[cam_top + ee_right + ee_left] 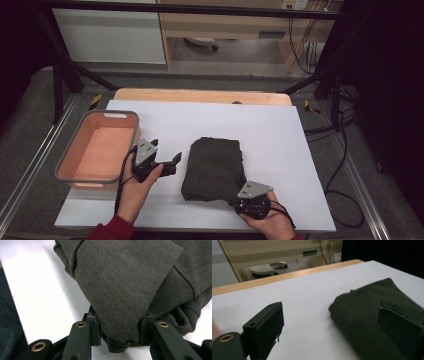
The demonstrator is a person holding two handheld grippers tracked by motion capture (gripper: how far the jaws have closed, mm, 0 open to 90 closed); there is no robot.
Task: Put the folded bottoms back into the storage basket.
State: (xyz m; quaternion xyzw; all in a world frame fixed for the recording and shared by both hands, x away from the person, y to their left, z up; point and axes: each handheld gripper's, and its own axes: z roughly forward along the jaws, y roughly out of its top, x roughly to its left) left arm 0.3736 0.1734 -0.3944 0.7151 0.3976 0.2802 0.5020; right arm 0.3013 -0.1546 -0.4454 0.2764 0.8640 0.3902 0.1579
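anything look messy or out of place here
Nothing stands out. The dark cloth lies folded on the white sheet, the bin sits upright at the left edge, and the right gripper has pinched a fold of the cloth.

Overhead plus two close views, shared cloth (pixel 214 169)

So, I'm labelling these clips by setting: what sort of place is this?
Probably a lab or workshop recording station, not a home: a table with a white sheet sits inside a black metal frame, loose cables trail on the floor, and a person holds a gripper in each hand.
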